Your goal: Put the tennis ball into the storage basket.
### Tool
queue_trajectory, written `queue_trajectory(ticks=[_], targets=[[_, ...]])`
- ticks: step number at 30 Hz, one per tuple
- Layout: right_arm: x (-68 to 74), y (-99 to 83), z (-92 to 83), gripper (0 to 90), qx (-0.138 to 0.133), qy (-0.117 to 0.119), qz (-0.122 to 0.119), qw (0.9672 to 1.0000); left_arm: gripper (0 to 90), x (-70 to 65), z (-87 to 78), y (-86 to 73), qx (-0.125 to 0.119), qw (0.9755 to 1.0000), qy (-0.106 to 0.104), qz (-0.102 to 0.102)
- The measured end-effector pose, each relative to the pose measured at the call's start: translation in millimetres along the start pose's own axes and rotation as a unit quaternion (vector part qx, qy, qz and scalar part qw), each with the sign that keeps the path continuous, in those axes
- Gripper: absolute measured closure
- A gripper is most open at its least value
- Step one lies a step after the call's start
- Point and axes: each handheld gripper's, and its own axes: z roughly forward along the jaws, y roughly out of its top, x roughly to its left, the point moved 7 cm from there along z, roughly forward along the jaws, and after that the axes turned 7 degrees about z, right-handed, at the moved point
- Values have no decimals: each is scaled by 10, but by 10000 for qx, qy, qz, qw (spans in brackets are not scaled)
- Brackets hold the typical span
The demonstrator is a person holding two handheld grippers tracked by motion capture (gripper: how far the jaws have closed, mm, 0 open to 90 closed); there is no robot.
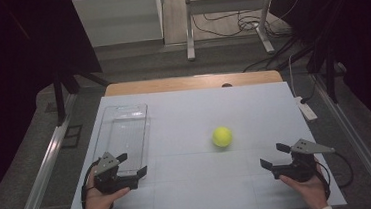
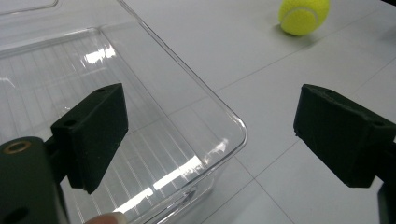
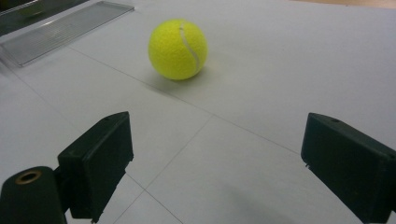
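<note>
Two claws are hovering low over the near edge of the table (image 1: pixel 184 109), one toward each near corner, both gaping wide and gripping nothing. The left claw (image 1: pixel 131 165) is sitting at the near end of a clear plastic tray (image 1: pixel 125 132), with the tray's near corner lying between its jaws in the left gripper view, untouched as far as can be seen. The right claw (image 1: pixel 273 156) is pointing toward the yellow tennis ball (image 1: pixel 222 136), which is resting apart from it near the middle of the table, well clear of the tray lying along the left edge.
</note>
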Motion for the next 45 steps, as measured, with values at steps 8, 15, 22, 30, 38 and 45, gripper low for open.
queue_trajectory(ticks=[8, 15, 22, 30, 38, 45], targets=[[4, -6, 2, 96, 13, 23, 49, 10000, 109, 9, 8, 6, 9, 10000, 29, -17], [-8, -27, 18, 99, 66, -16, 56, 10000, 109, 4, -8, 16, 8, 10000, 69, 55], [-7, -64, 47, 100, 157, -59, 52, 9998, 109, 2, -20, 25, -13, 10000, 61, 51], [-14, -61, 8, 102, 113, -55, 56, 9999, 109, -32, 19, 40, -10, 9999, -29, 96], [-7, -47, 40, 102, 131, -16, 27, 9999, 109, -38, 21, 53, 7, 10000, 31, 67], [-37, -42, -12, 103, 38, -58, 115, 9999, 109, -58, 43, 92, 31, 10000, 68, 5]])
